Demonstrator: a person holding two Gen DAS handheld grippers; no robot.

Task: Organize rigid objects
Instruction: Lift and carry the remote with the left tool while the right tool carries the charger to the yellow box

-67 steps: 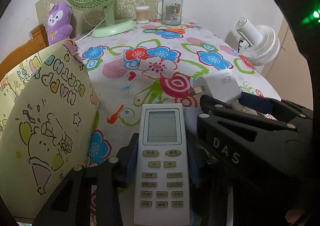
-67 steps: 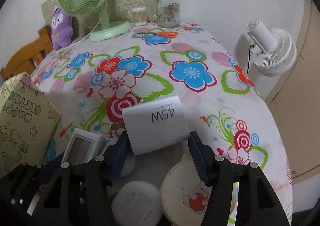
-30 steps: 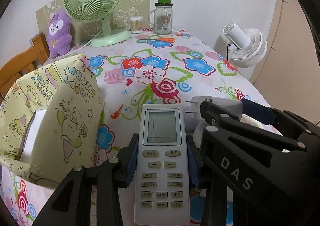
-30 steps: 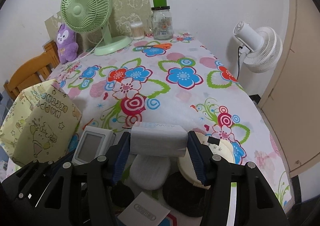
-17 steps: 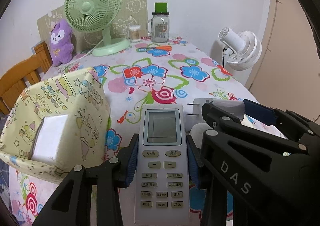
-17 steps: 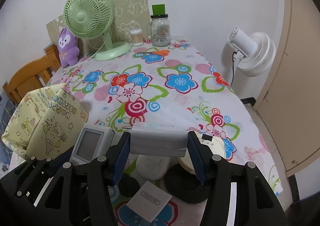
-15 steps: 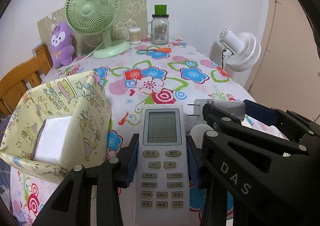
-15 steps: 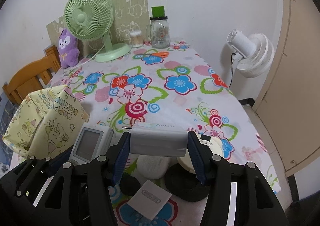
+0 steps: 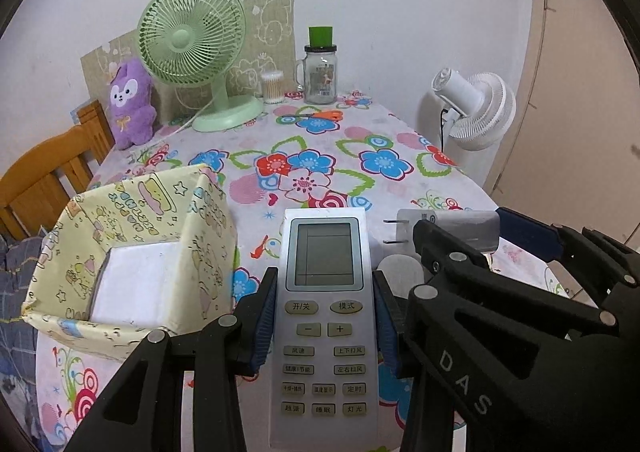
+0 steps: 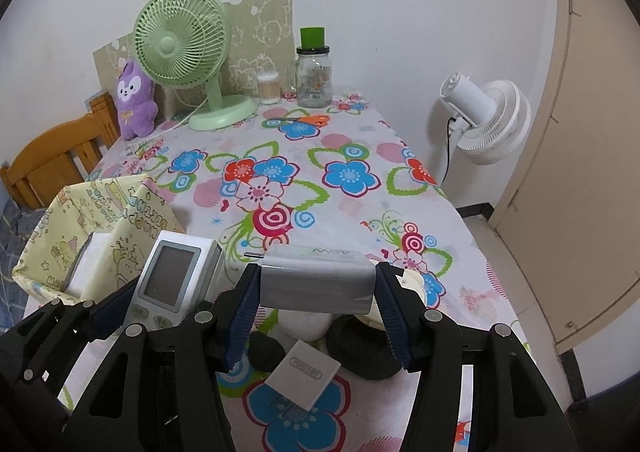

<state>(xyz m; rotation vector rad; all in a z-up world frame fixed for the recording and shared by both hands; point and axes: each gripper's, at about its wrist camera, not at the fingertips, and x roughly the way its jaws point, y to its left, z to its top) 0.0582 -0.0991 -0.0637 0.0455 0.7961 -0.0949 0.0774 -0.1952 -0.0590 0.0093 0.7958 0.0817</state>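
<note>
Small charger (image 10: 303, 370), right view only

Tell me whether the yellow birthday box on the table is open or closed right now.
Open. The yellow birthday box has no lid on top, its paper walls stand up around an uncovered opening, and a white block shows inside it.

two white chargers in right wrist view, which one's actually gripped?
The larger grey-white 45W plug charger, clamped sideways between the right tongs above the table. The smaller flat white charger lies loose on the floral tablecloth below them.
</note>
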